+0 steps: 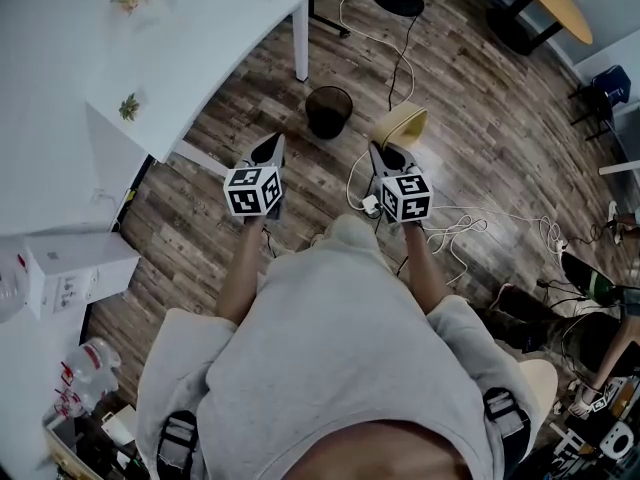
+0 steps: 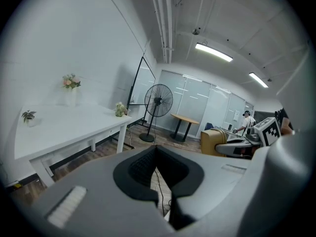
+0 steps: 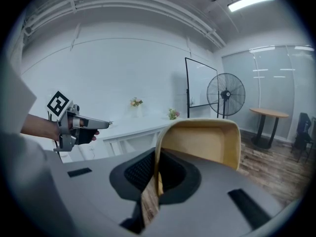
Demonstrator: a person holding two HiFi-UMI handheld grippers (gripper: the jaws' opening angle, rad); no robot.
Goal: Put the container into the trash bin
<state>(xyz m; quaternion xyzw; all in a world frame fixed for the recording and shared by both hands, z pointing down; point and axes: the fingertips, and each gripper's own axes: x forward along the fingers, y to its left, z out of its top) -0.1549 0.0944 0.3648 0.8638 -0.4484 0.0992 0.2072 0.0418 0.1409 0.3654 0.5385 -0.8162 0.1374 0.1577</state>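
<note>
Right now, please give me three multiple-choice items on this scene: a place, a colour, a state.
1. Where is the trash bin? A on a shelf; B on the floor by the white table's leg; C on a chair.
2. The container's colour? A tan; B blue; C red.
3. The right tongs are: A open, empty; B shut on the container; C lying on the floor.
Key: 1B, it stands on the wood floor; 2A, both views show tan; 3B, they pinch its rim.
</note>
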